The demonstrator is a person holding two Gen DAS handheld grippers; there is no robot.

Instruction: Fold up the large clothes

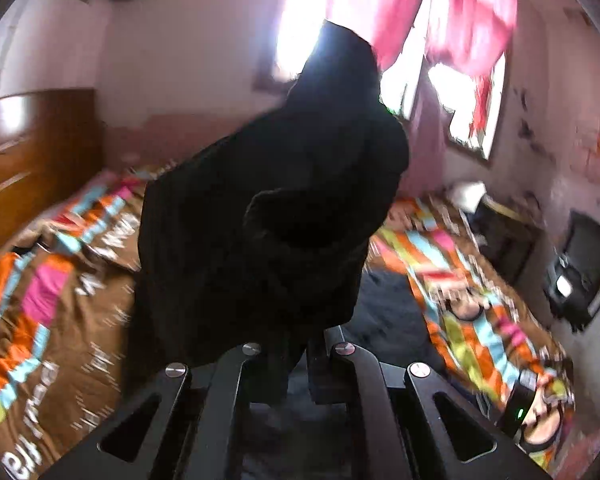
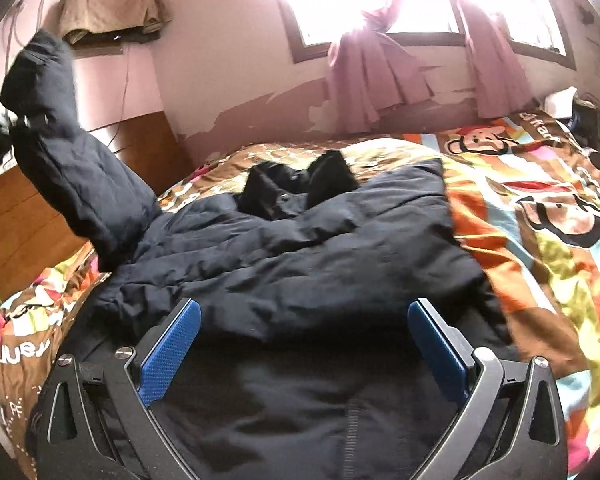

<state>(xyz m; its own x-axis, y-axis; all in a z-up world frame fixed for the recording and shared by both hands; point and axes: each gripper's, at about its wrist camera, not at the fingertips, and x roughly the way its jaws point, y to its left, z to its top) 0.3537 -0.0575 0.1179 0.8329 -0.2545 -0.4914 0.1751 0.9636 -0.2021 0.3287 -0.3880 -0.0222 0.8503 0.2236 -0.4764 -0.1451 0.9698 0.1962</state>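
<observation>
A large dark navy padded jacket [image 2: 300,256] lies spread on the bed, collar toward the far wall. Its left sleeve [image 2: 64,152] is lifted high in the air at the left. In the left wrist view that sleeve [image 1: 284,208] hangs dark in front of the camera, and my left gripper [image 1: 296,360] is shut on its fabric. My right gripper [image 2: 304,344] is open, its blue pads [image 2: 172,352] spread wide just above the jacket's lower body, holding nothing.
The bed carries a brown cover [image 2: 540,208] with bright stripes and cartoon monkeys. A wooden headboard [image 2: 28,216] stands at the left. Pink curtains [image 2: 372,76] hang over bright windows on the far wall. A dark device [image 1: 580,268] sits by the right wall.
</observation>
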